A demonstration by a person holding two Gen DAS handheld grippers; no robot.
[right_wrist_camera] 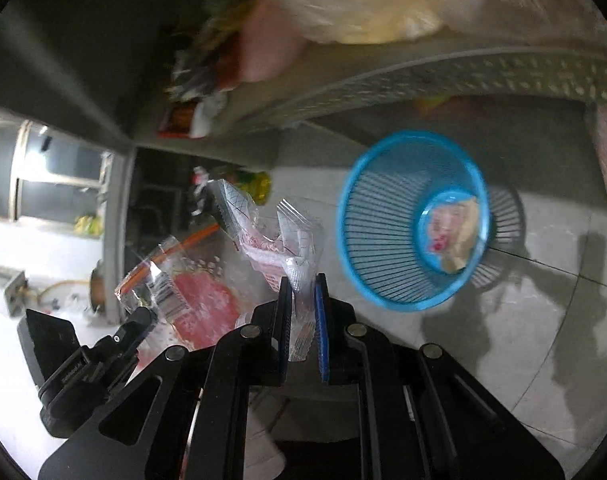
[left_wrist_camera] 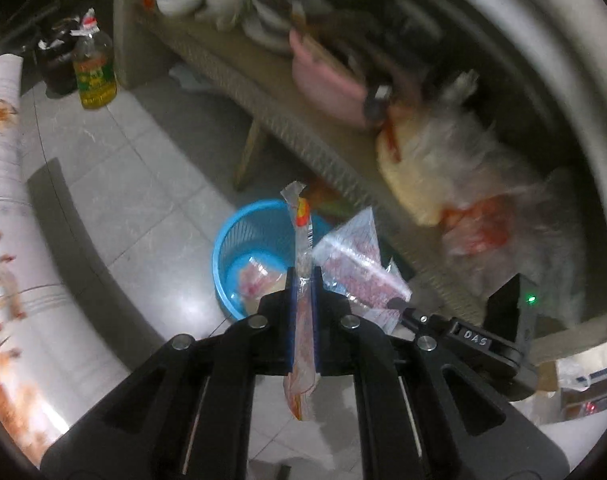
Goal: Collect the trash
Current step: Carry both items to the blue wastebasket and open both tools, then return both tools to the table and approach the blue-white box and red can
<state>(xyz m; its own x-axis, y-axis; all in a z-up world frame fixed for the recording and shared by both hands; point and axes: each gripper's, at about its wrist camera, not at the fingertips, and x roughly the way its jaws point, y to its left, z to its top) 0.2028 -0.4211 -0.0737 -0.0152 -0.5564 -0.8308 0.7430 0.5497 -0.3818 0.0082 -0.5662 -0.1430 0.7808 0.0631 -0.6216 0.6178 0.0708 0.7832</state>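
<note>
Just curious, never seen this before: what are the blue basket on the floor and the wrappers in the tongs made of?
Blue basket: looks like moulded plastic, glossy, with thin slatted walls you can see through.
Orange-printed wrapper in the left tongs: thin clear plastic film, crinkled and shiny.
Red-and-white wrapper in the right tongs: likewise transparent film, creased, catching glints of light.

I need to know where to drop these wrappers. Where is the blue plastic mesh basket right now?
The blue plastic mesh basket stands on the grey tiled floor beside the woven bench, just ahead of both grippers; some trash already lies in it.
</note>
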